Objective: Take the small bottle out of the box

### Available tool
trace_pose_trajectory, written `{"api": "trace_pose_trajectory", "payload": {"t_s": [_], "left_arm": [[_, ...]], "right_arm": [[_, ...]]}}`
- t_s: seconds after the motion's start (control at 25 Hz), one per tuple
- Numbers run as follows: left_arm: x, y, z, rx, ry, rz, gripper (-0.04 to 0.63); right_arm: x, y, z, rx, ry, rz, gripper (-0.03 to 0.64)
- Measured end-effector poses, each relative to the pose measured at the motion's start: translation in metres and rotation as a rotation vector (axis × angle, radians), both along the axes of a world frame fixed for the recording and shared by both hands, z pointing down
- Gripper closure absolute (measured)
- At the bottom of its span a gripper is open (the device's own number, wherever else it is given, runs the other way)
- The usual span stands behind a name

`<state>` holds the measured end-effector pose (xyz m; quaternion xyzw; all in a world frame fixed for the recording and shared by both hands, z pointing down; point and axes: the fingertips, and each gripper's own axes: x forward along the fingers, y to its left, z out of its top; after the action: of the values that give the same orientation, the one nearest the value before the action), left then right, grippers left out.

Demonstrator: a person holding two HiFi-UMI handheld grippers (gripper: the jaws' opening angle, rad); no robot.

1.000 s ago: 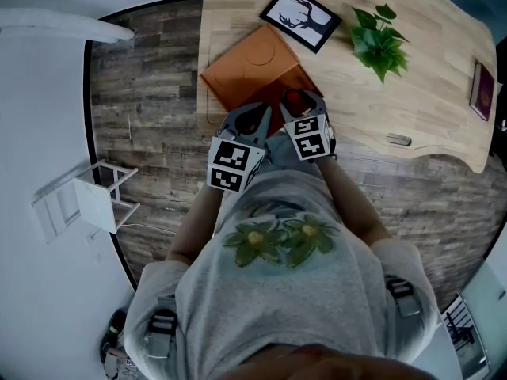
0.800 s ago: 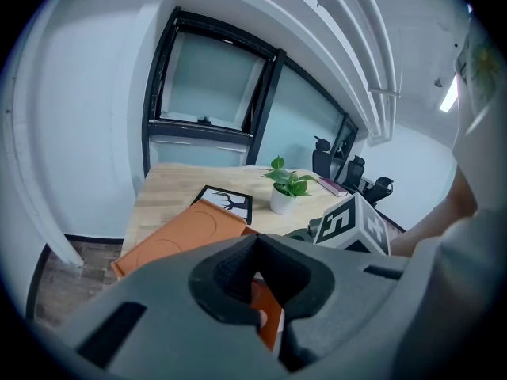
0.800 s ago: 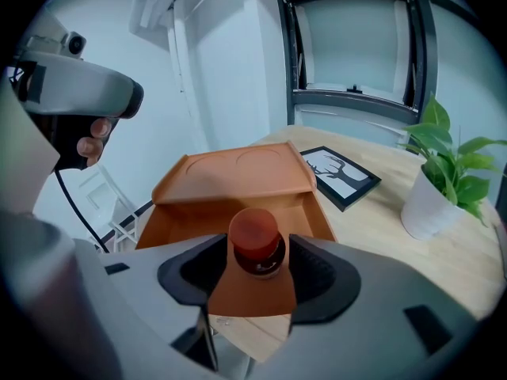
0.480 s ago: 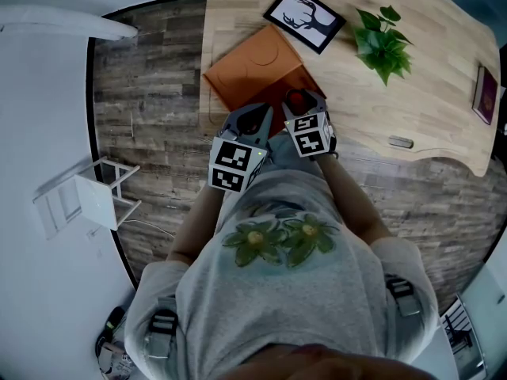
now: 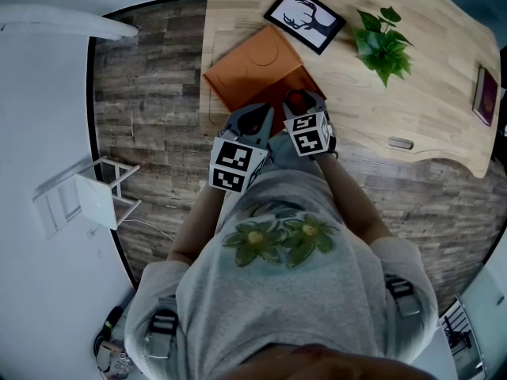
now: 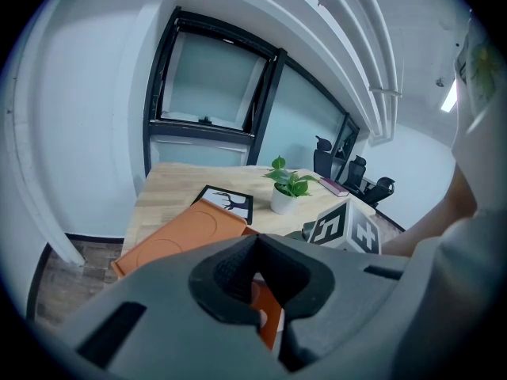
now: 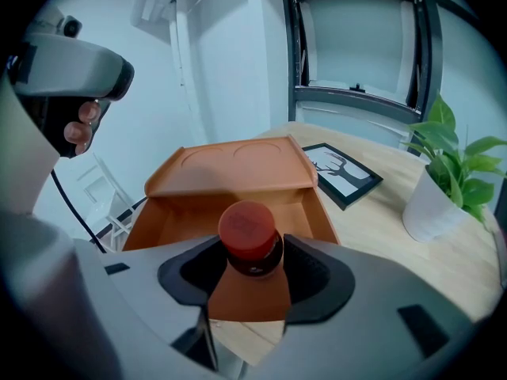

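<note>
The orange box (image 5: 252,63) lies open at the near edge of the wooden table (image 5: 428,109), its lid folded back. My right gripper (image 5: 299,99) hangs just above the box's open part, shut on the small dark bottle with a red cap (image 7: 250,240); in the right gripper view the bottle stands upright between the pads, over the box (image 7: 230,176). Beside it on the left, my left gripper (image 5: 252,117) is shut with nothing in it; its fingertips (image 6: 255,242) meet in front of the box (image 6: 182,234).
A framed deer picture (image 5: 305,18) lies behind the box. A potted plant (image 5: 383,42) stands to its right, a dark red booklet (image 5: 483,93) sits at the far right, and a small grey object (image 5: 400,142) lies by the table's front edge. A white rack (image 5: 87,196) stands on the floor at left.
</note>
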<state>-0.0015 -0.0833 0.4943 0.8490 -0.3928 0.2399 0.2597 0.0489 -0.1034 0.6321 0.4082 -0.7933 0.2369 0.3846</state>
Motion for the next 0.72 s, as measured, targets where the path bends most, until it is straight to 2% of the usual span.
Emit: {"api": "trace_pose_trajectory", "payload": {"t_s": [0.72], "left_arm": [[0.005,0.0004,-0.0011,0.018,0.005,-0.002,0.588]], "right_arm": [[-0.0015,0.0045,-0.0002,0.034,-0.007,-0.045,0.4]]}}
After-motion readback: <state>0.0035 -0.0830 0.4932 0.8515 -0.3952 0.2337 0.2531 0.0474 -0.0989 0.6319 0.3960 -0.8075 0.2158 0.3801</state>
